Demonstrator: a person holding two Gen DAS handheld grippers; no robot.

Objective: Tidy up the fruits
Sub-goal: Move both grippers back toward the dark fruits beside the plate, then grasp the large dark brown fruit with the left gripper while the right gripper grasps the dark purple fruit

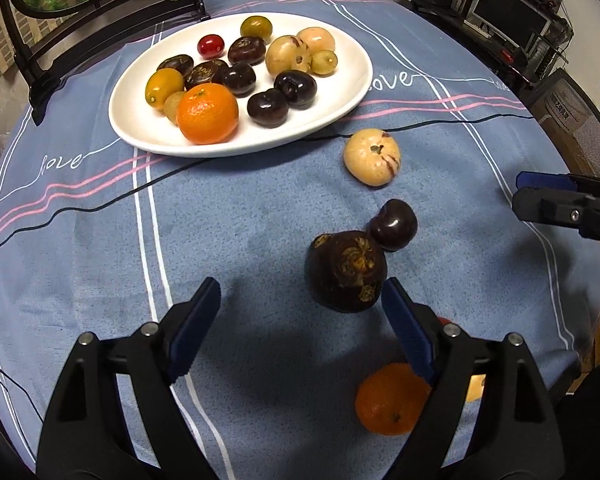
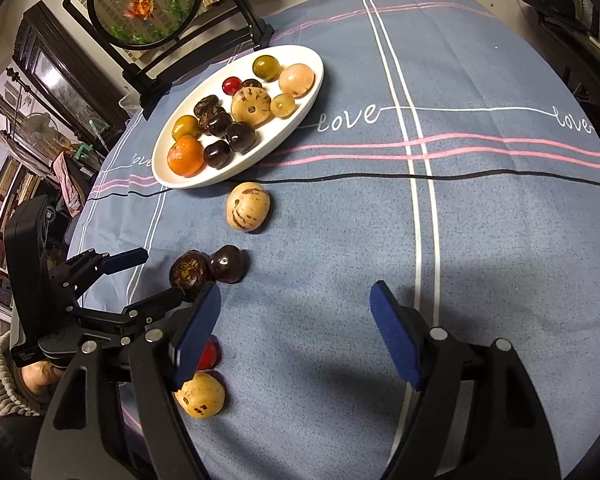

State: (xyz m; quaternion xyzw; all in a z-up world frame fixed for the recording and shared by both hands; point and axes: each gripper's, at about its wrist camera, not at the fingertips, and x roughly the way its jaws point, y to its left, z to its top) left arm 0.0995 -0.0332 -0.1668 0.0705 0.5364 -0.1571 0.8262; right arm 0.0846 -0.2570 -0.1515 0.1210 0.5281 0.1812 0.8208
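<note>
— Where were the fruits?

— Most lay on the white plate [image 1: 340, 92]. In front of the plate, on the desk, a dark brown fruit [image 1: 346, 272] touched a dark cherry [image 1: 394, 224].

— And the claws?

— My left claw [image 1: 300, 320] stood wide open beside that brown fruit, holding nothing. My right claw [image 2: 296, 336] was open too, empty.

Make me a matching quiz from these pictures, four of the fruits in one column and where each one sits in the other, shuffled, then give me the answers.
Column one:
1. red cherry tomato
2. beige striped fruit
3. rough dark brown fruit
4. loose orange

Column two:
A. on the cloth, just off the white plate
B. on the plate, far side
C. partly hidden behind a finger of the left gripper
D. touching a smooth dark fruit, just ahead of the left gripper

Pairs: 1-B, 2-A, 3-D, 4-C
</note>
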